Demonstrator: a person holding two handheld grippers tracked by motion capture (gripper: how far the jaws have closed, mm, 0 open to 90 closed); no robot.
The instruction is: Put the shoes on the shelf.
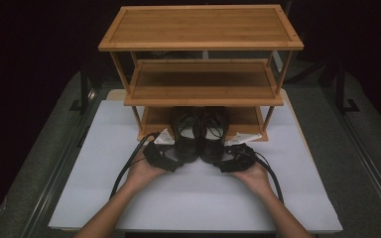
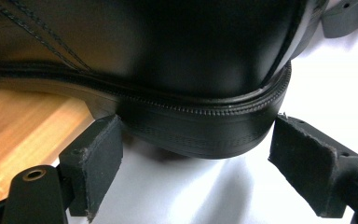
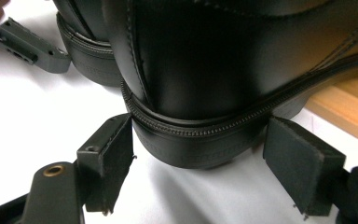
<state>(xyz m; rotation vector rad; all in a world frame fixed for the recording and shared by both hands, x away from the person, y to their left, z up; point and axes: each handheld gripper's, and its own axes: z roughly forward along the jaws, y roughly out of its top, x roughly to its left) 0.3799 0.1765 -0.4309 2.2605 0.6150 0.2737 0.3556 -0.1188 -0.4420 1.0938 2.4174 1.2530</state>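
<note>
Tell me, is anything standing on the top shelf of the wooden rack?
No, the top shelf is bare; the black shoes sit at the bottom shelf.

White table with a wooden rack

The white table (image 1: pixel 198 203) carries a three-level wooden shoe rack (image 1: pixel 201 29) at 12 o'clock; two black shoes (image 1: pixel 200 134) lie with toes on its lowest shelf, heels on the table.

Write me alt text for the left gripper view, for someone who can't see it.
The rounded heel of a black leather shoe with a stitched black rubber sole sits between the left gripper, whose two black padded jaws flank the sole; whether the left pad touches it is unclear, and the right stands apart. The shoe rests partly on a white tabletop and partly on a light bamboo shelf board.
</note>
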